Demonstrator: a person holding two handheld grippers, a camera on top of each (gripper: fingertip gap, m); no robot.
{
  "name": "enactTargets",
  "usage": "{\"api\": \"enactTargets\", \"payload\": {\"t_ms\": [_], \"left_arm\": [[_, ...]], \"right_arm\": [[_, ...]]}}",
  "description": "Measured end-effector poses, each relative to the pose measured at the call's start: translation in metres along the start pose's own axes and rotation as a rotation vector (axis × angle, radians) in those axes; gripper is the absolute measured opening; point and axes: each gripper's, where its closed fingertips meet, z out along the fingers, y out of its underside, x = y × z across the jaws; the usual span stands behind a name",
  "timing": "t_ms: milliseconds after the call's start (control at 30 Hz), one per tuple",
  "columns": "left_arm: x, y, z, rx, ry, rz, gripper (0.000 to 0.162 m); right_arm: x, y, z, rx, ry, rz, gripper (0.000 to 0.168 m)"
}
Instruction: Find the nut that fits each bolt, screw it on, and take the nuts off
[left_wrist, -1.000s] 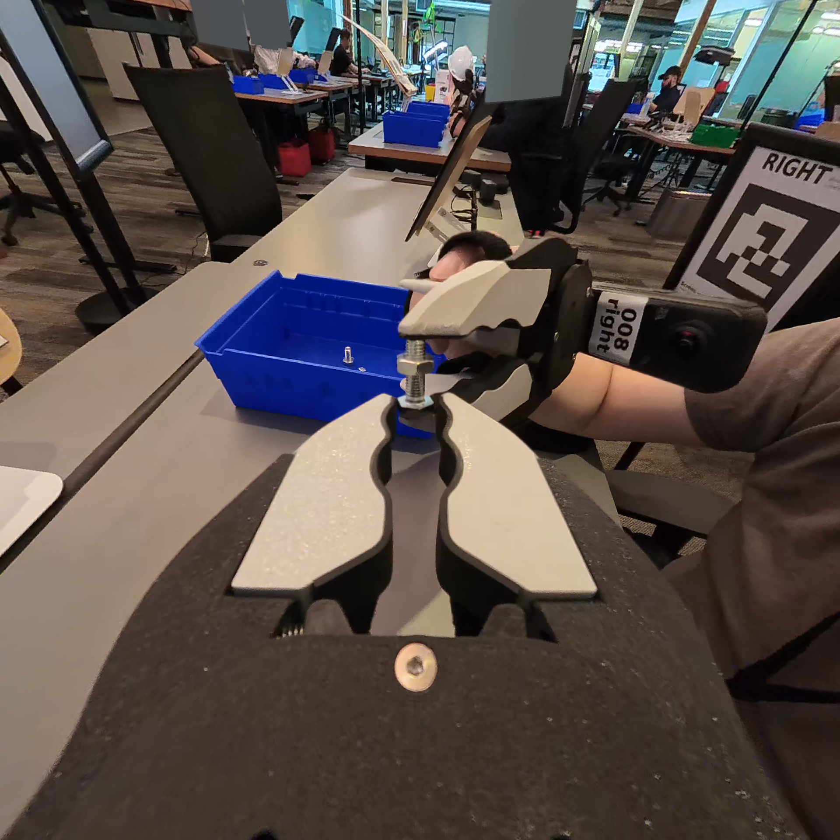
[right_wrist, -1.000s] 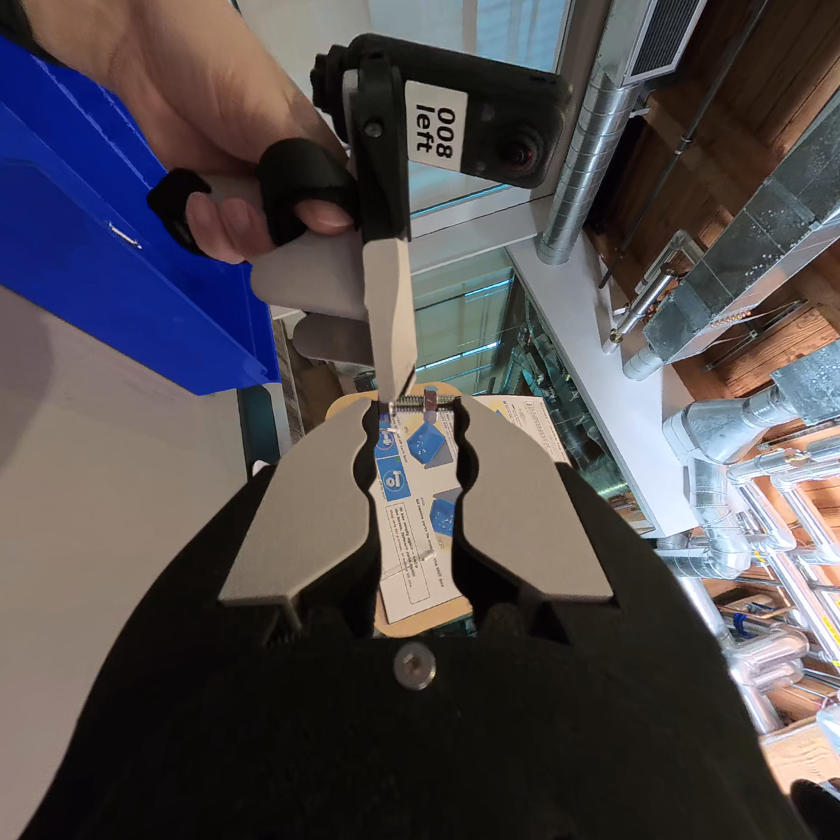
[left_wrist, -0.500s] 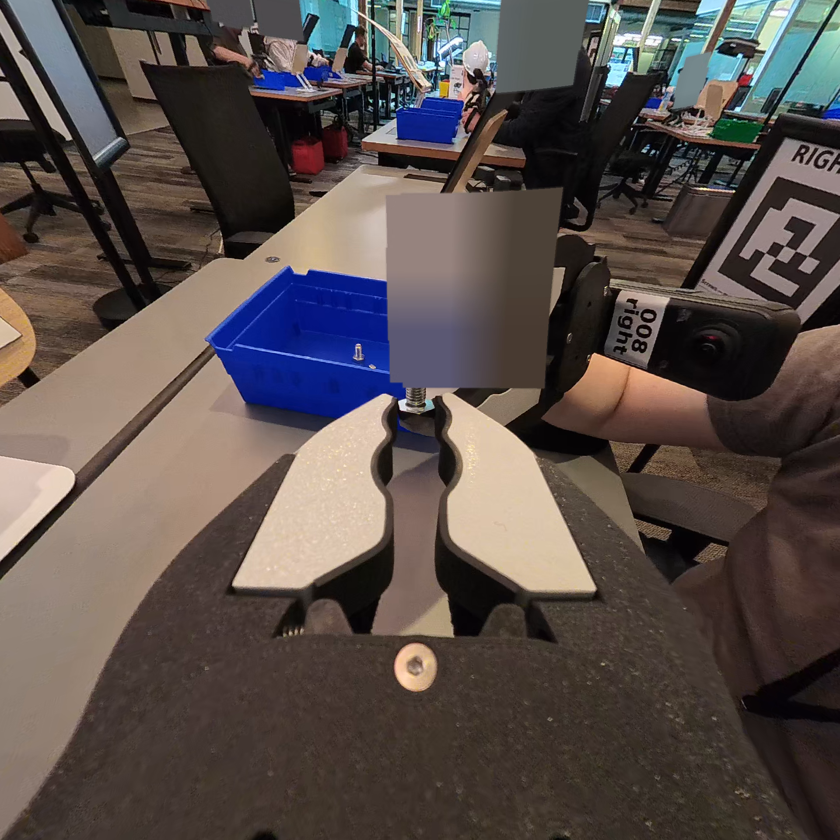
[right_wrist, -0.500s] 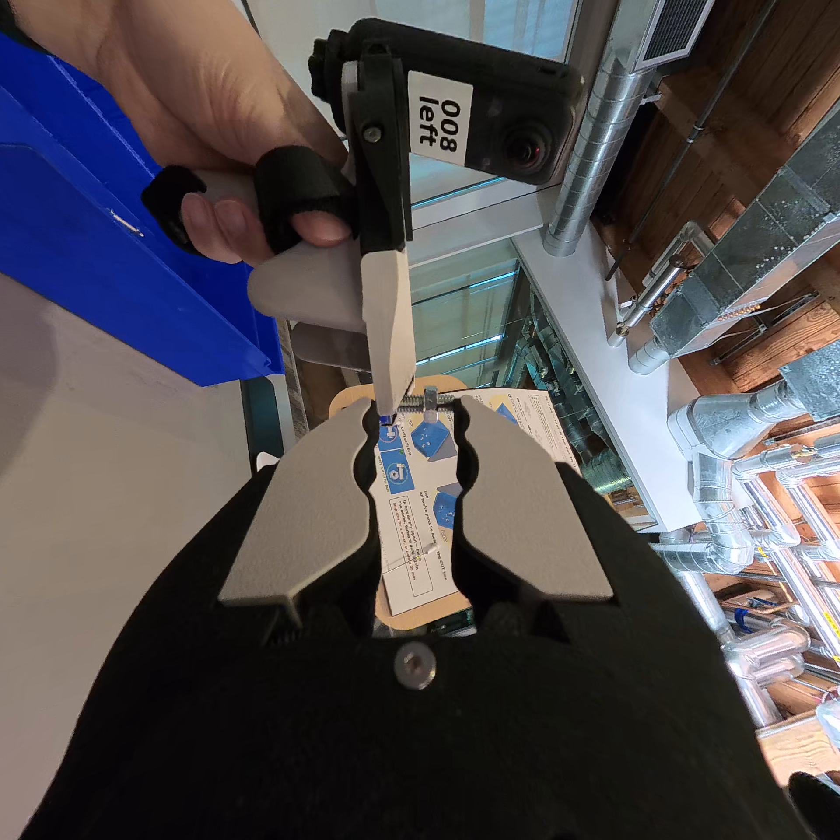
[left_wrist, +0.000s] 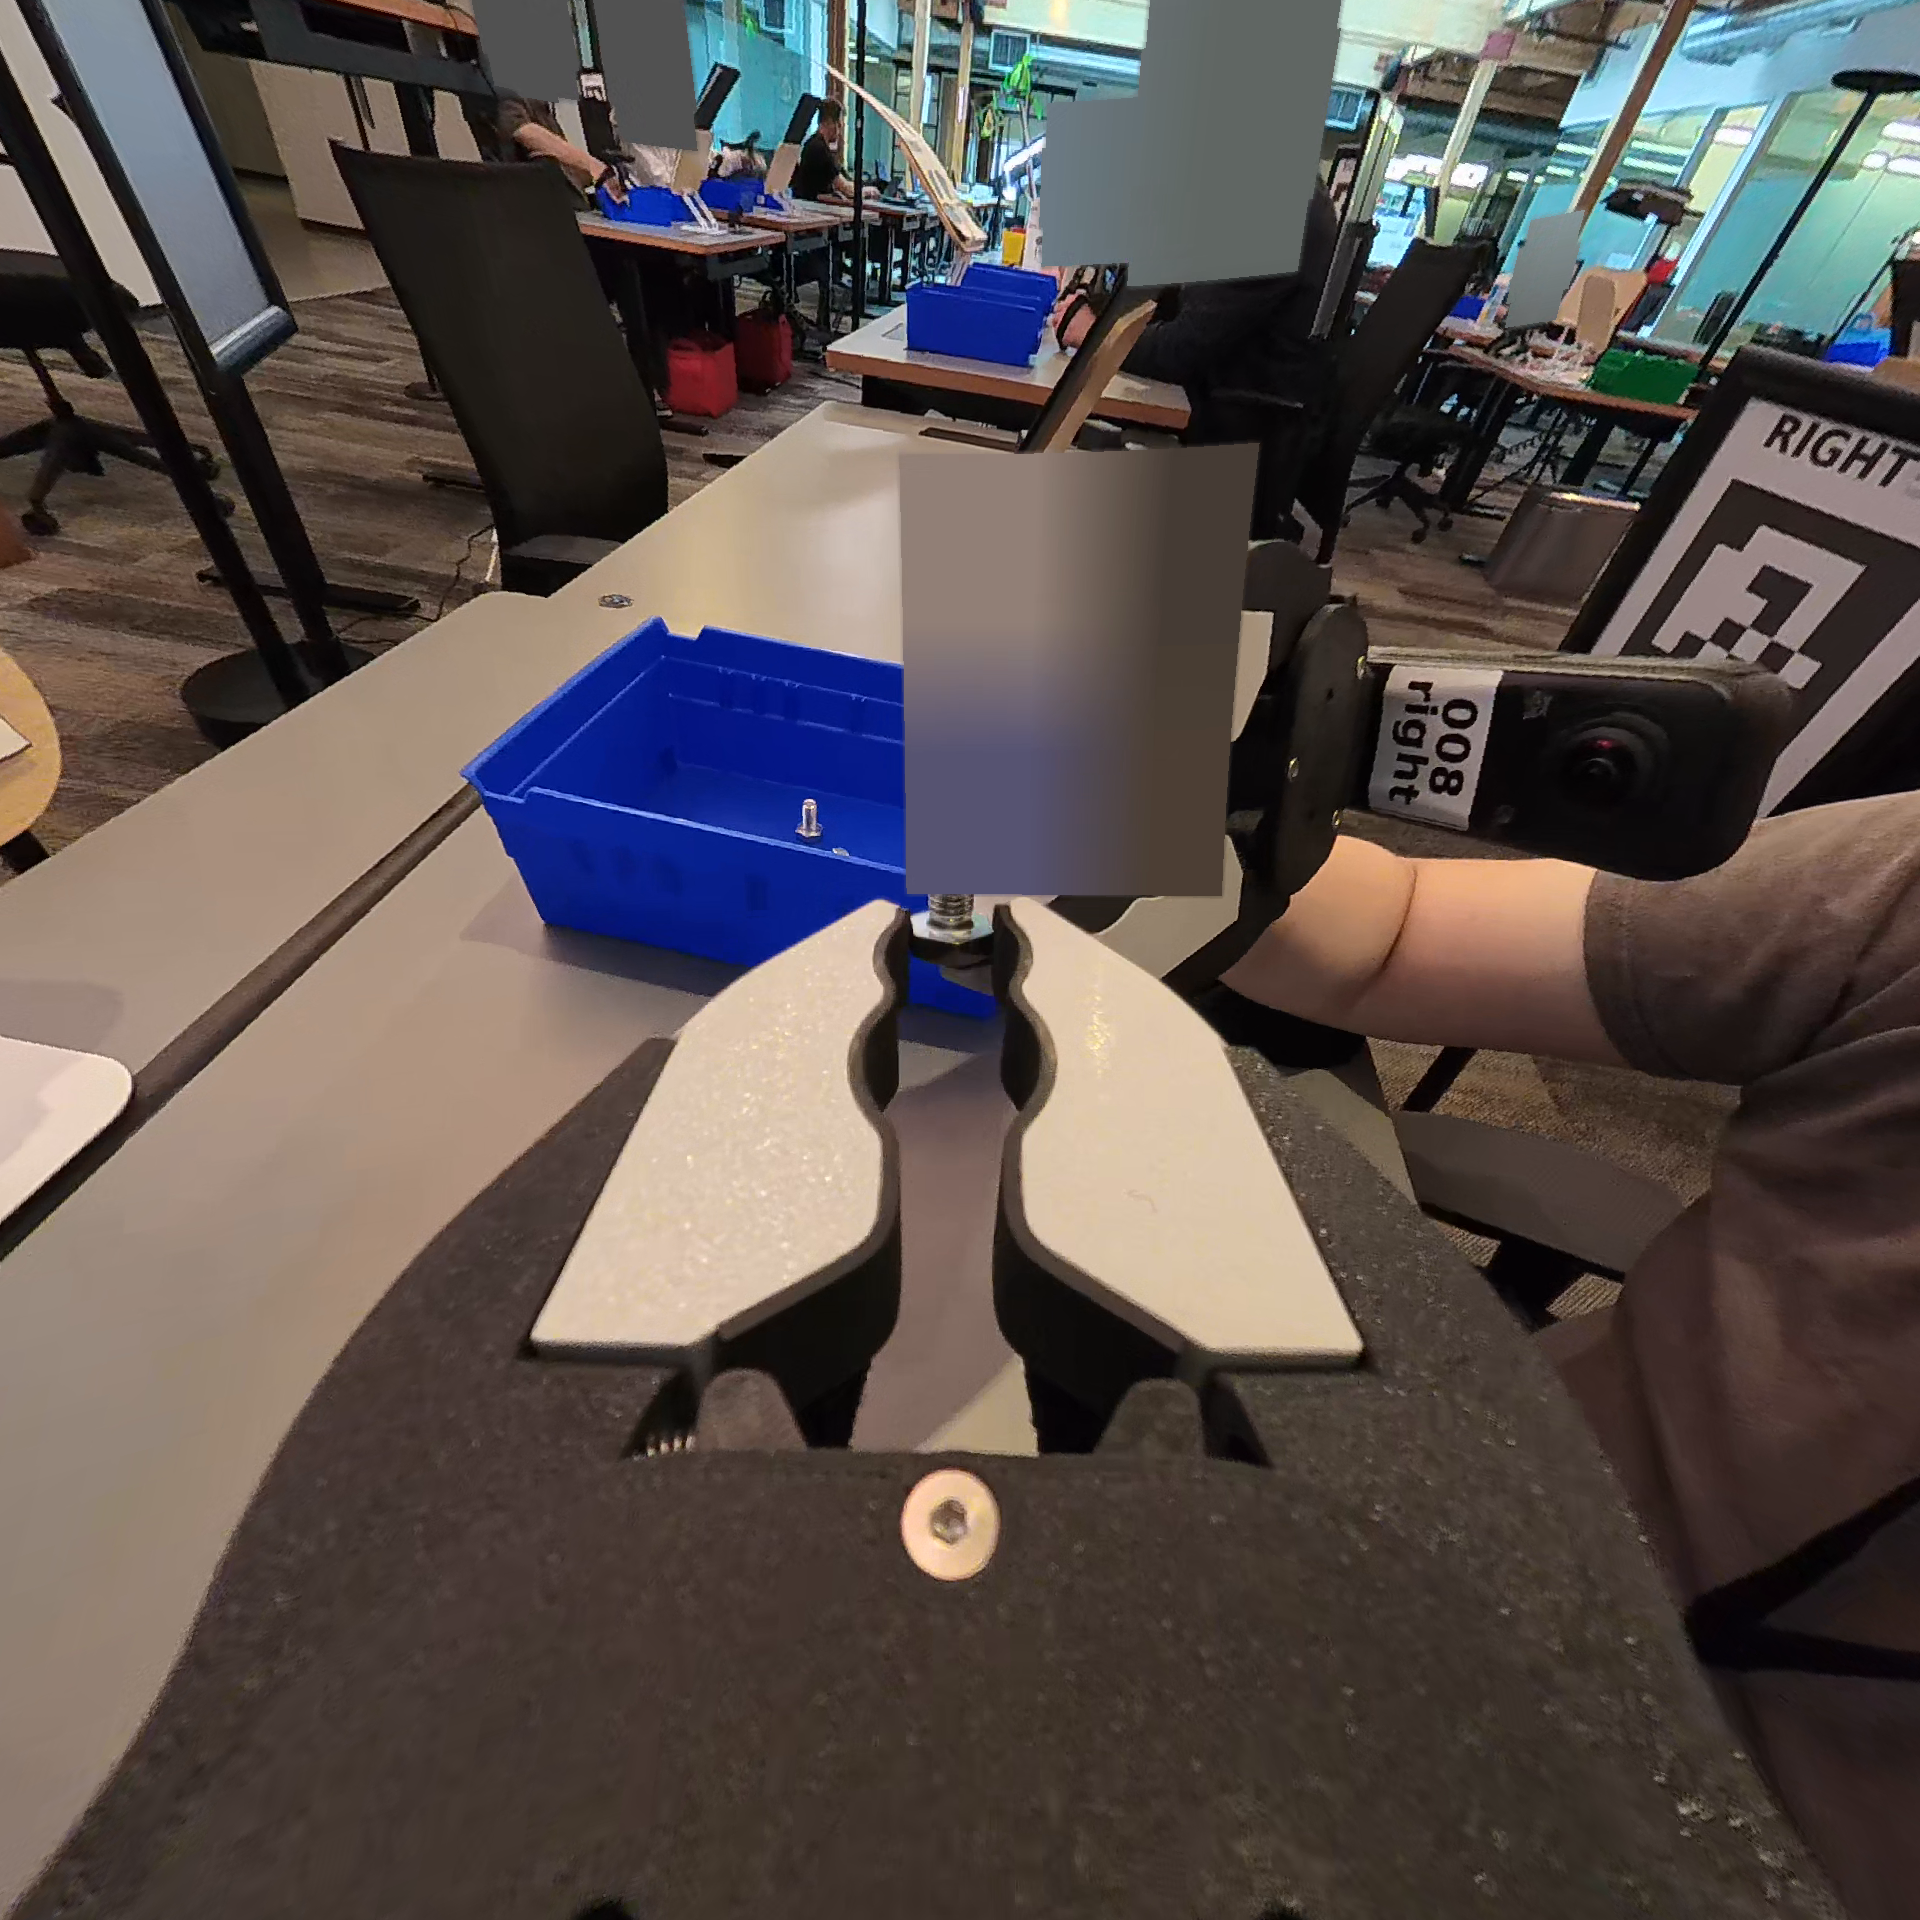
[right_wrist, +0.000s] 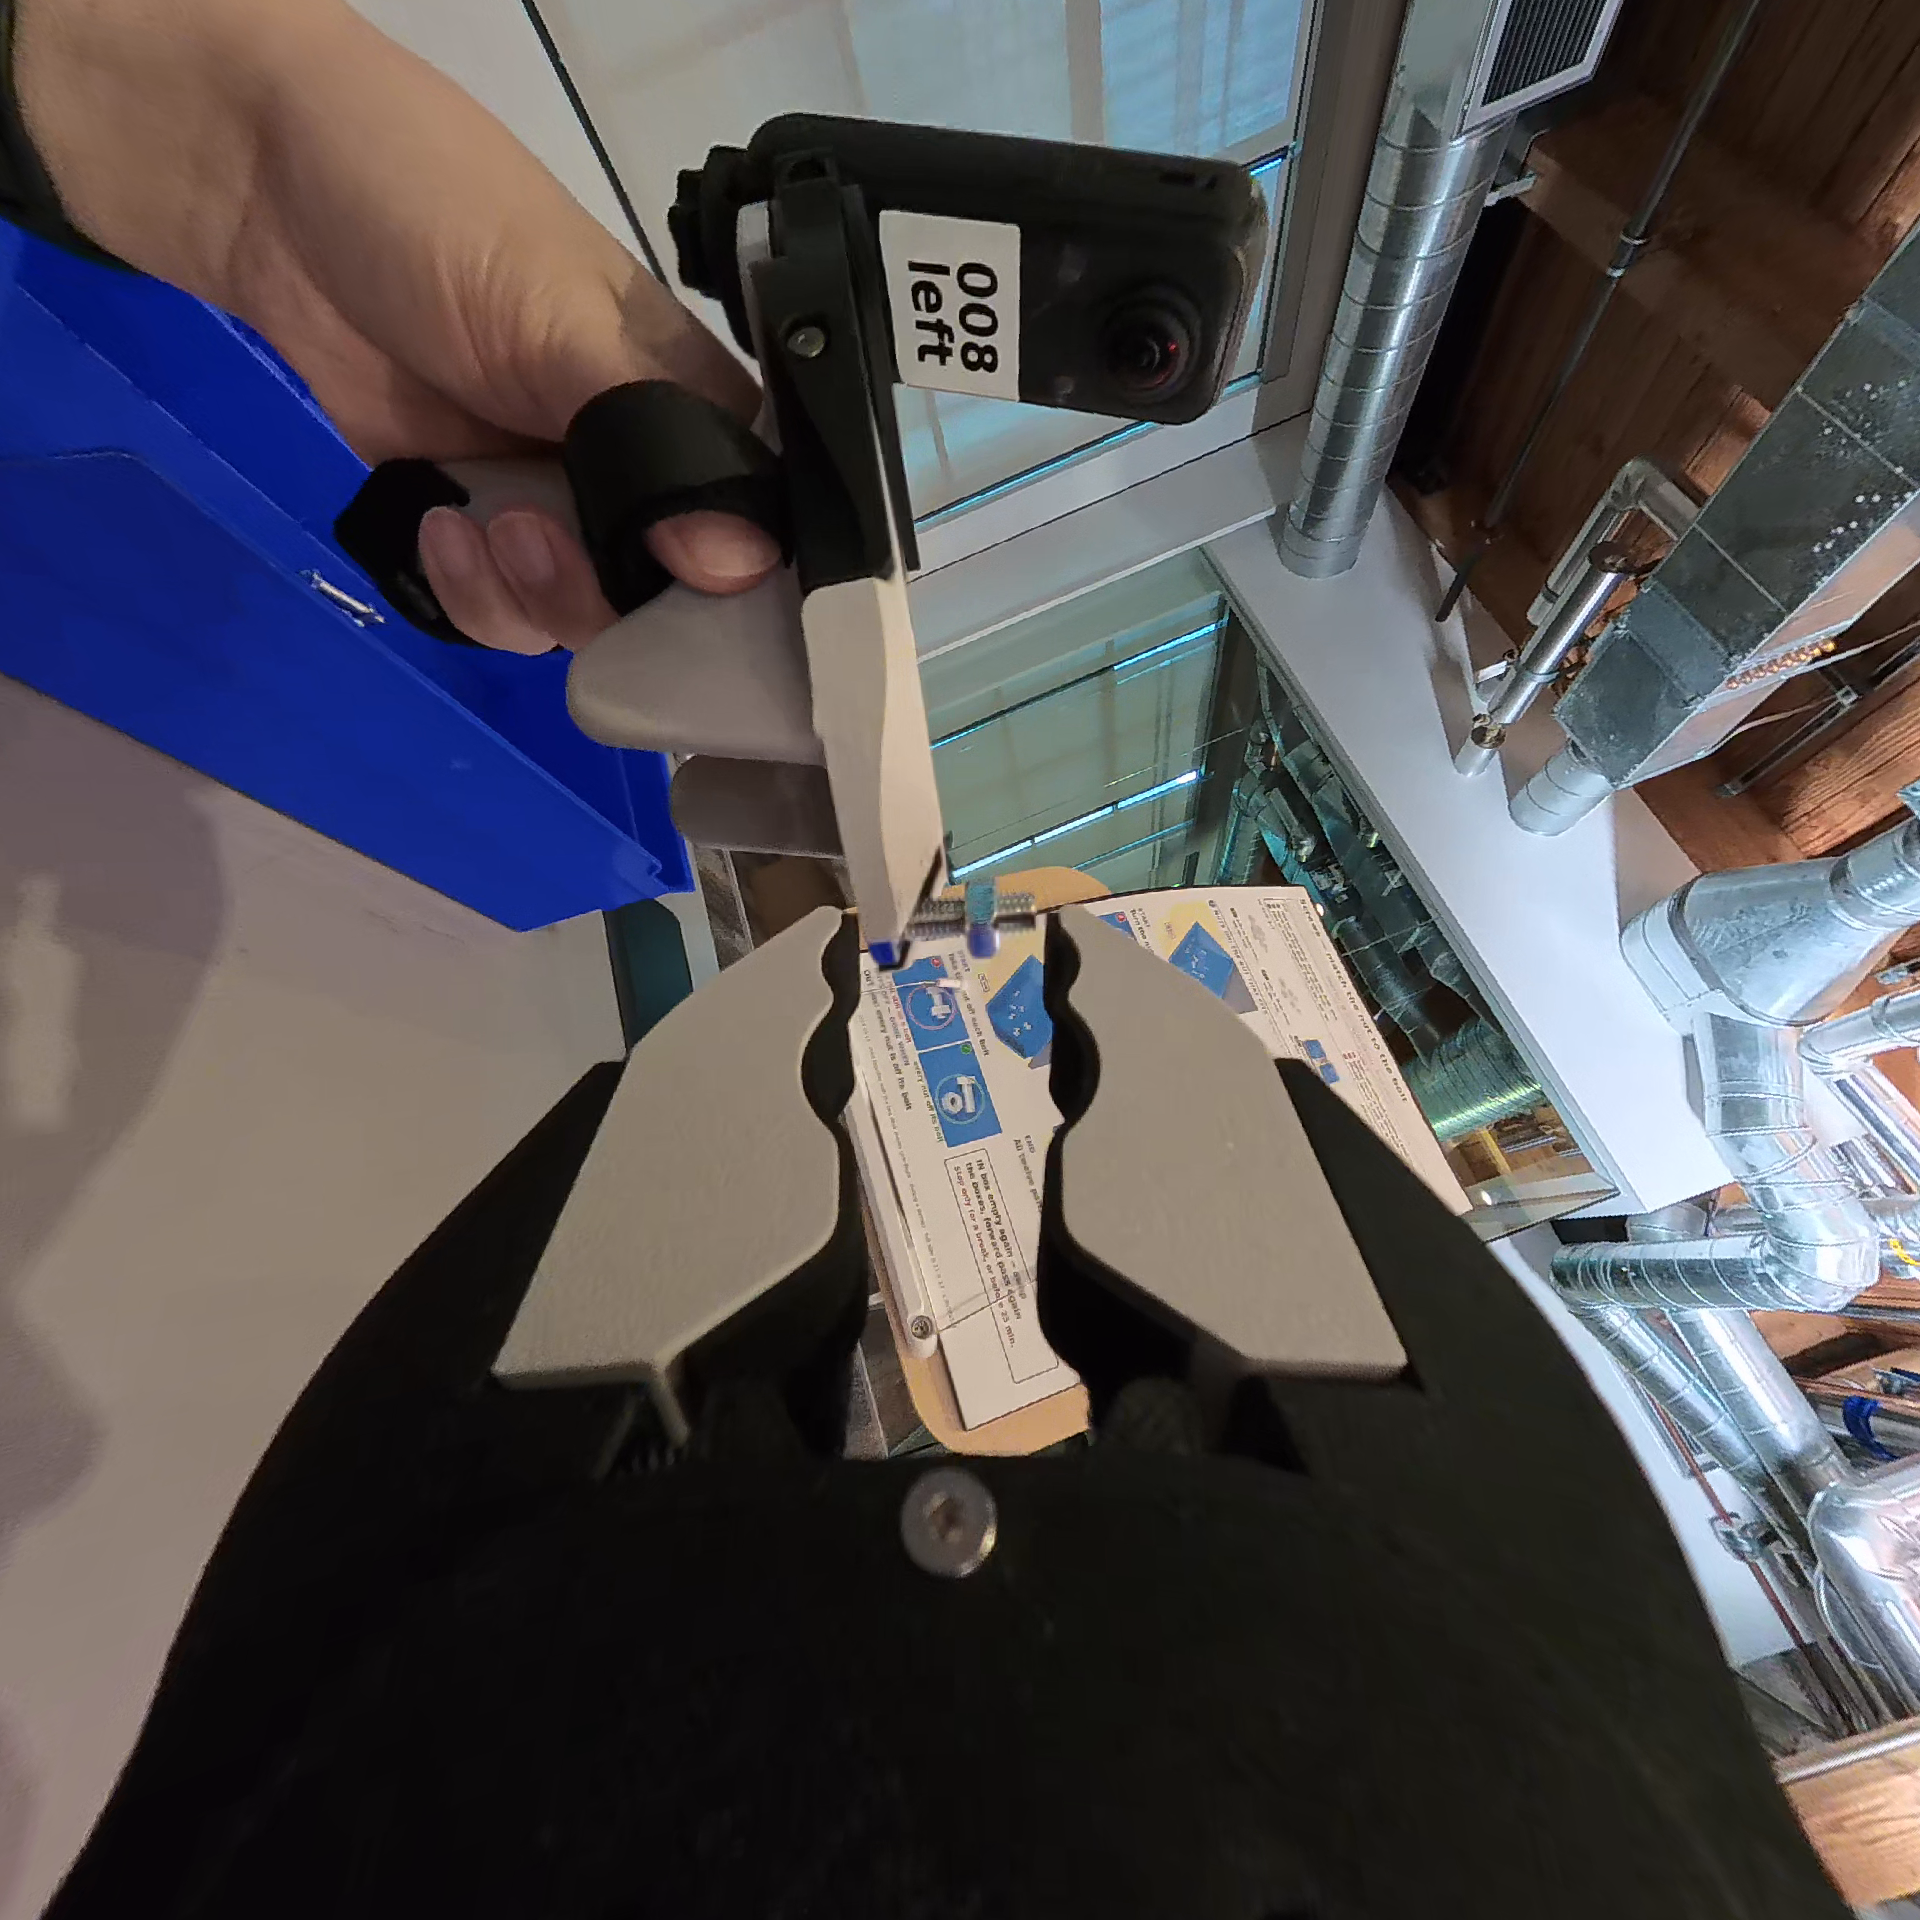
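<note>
A small steel bolt (left_wrist: 954, 911) stands upright, its head clamped in my left gripper (left_wrist: 948, 927), which is shut on it above the grey table (left_wrist: 312, 1091). A blur patch hides the rest of the bolt and my right gripper's fingers in the left wrist view; only its camera mount (left_wrist: 1558, 758) shows. In the right wrist view the bolt (right_wrist: 935, 916) lies across between the tips of my right gripper (right_wrist: 951, 923). A nut (right_wrist: 982, 916) sits midway on the thread. The right jaws stand apart, either side of the bolt's length, touching neither nut nor left finger (right_wrist: 873, 790).
A blue bin (left_wrist: 665, 883) stands on the table just beyond the grippers, with a loose bolt (left_wrist: 808, 821) in it; the bin also shows in the right wrist view (right_wrist: 260, 675). An instruction sheet (right_wrist: 966, 1143) stands behind. The person's arm (left_wrist: 1455, 935) reaches in from the right. Both grippers' tips are close together, under 4 cm apart.
Both grippers have stayed at the bolt. The left gripper has tilted slightly, so the bin sits lower in its view. The nut's place on the thread looks unchanged.
</note>
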Motion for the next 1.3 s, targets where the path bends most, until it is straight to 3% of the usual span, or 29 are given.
{"api": "enactTargets", "payload": {"t_ms": [433, 533, 700, 767, 967, 1300], "left_arm": [[-0.011, -0.010, -0.012, 0.050, -0.059, 0.046, 0.014], [-0.015, -0.014, -0.017, 0.089, -0.078, 0.084, 0.014], [-0.013, -0.014, -0.011, 0.123, -0.066, 0.136, 0.014], [-0.011, -0.012, -0.008, 0.126, -0.066, 0.156, 0.014], [0.000, -0.014, -0.001, 0.148, -0.046, 0.172, 0.014], [0.024, -0.026, -0.003, 0.231, 0.137, 0.029, 0.014]], "right_arm": [[0.010, 0.010, -0.004, -0.013, -0.013, 0.057, 0.035], [0.014, 0.021, -0.008, -0.007, -0.127, 0.277, 0.031], [0.024, 0.010, -0.012, 0.156, -0.380, 0.951, 0.031], [0.027, 0.004, -0.012, 0.191, -0.444, 1.115, 0.031], [0.016, -0.003, -0.003, 0.117, -0.449, 1.142, 0.032], [0.035, -0.015, -0.014, 0.281, -0.520, 1.356, 0.028]]}}
